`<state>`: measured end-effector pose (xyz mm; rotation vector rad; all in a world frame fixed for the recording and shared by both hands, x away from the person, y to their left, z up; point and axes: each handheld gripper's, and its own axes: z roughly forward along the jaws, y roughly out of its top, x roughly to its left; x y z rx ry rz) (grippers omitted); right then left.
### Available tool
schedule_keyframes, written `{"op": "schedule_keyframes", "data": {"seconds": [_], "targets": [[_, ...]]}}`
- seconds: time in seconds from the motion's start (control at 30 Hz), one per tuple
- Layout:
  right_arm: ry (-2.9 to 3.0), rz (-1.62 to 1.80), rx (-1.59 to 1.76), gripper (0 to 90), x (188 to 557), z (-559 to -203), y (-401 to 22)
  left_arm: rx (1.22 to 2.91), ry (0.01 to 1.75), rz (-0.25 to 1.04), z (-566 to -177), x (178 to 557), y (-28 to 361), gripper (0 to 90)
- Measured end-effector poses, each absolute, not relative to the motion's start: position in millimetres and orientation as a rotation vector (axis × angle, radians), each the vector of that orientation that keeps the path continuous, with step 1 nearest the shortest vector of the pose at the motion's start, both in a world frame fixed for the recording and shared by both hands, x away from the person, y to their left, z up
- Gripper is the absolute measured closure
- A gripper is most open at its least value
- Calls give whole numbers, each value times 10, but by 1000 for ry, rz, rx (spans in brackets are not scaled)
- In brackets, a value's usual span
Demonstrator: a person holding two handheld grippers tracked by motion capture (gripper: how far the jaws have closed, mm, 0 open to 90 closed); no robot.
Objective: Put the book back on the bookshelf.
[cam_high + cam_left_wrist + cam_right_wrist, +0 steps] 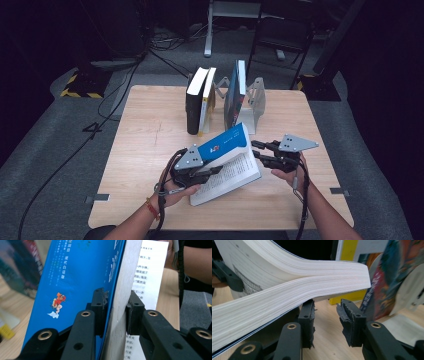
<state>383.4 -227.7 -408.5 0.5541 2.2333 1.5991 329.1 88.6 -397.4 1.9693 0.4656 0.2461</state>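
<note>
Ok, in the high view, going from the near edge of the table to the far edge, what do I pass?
Left gripper clamped on the raised half of the open blue book, then, farther back, the black book with the white book leaning beside it and the metal bookend holding another upright book.

Open book (227, 162) lies before standing books (200, 100).
</note>
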Motion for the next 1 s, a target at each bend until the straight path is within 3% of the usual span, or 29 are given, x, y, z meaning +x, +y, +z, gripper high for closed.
{"op": "schedule_keyframes", "data": {"seconds": [0.3,0.57,0.67,0.73,0.83,1.0], "targets": [[2141,1635,529,709,3780,-3835,-2459,1922,370,257,-3972,3316,682,715],[2168,1671,455,708,3670,-3689,-2315,1921,334,419,-4026,3090,796,674],[2173,1675,447,672,3623,-3661,-2230,1910,358,442,-4048,3028,885,661],[2178,1682,472,572,3633,-3669,-2184,1901,382,462,-4073,2984,938,633],[2193,1680,523,495,3684,-3725,-2101,1910,434,468,-4113,2942,971,560],[2245,1665,521,440,3686,-3789,-1943,1920,480,417,-4206,2929,1027,455]]}}
